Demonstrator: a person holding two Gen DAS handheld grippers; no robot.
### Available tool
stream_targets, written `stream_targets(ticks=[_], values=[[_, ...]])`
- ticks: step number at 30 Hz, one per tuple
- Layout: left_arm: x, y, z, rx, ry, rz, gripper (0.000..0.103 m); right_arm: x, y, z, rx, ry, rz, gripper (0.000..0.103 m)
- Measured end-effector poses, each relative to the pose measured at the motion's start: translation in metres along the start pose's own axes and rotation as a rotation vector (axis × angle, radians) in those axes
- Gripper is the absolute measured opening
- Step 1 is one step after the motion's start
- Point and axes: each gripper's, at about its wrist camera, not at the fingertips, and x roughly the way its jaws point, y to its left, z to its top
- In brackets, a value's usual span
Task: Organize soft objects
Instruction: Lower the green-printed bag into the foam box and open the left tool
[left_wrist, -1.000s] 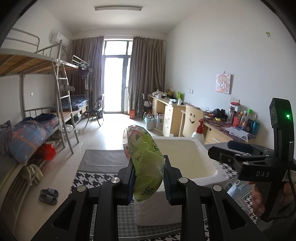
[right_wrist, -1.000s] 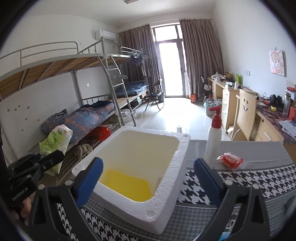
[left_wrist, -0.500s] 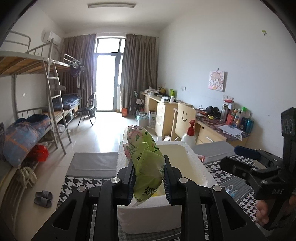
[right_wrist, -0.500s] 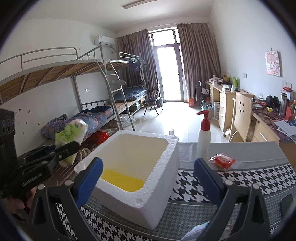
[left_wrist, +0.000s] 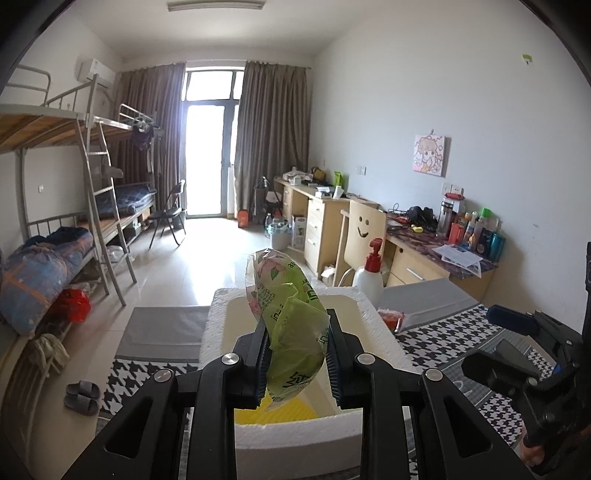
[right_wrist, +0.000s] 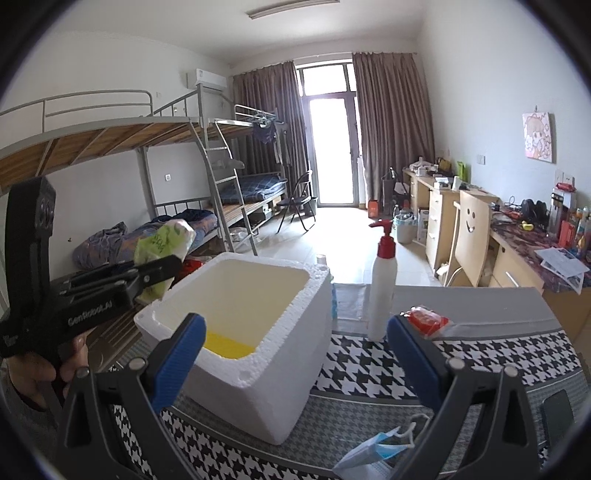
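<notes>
So at this point I had the left gripper (left_wrist: 297, 363) clamped on the green tissue pack (left_wrist: 290, 325), pads squeezing it about halfway down, the floral top sticking up past the fingers. It looked like a soft plastic-wrapped pack: light, squishy, and the wrap was already crumpled where the pads bit in. My guess is it handles easily but the film could be slippery, so gripping across the fat middle seemed the safe spot rather than the loose sealed end. Nothing fragile about it, I'd say.

The pack hung just over the near-left rim of the white foam box (left_wrist: 221, 325), not inside yet. From the right wrist view it sat at the box's left edge, above the wall. The box bottom showed something yellow (right_wrist: 225, 341), can't tell what.

The right gripper (right_wrist: 295, 354) was wide apart and holding nothing, parked at the near side of the table. Under it, at the near edge of the houndstooth tablecloth (right_wrist: 480, 362), lay a blue face mask (right_wrist: 373, 448), floppy and thin, probably best pinched by the body rather than a loop. Further back, right of the box, stood a white pump bottle (right_wrist: 382, 288), and beside it a small red packet (right_wrist: 428, 321) toward the far right edge.
</notes>
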Motion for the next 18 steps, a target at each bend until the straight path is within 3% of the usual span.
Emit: stream_targets(ticks=[18], values=[[0.035, -0.023, 0.004, 0.027, 0.058, 0.012, 0.028, -0.008, -0.028, -0.012, 0.042, 0.008, -0.033, 0.1]])
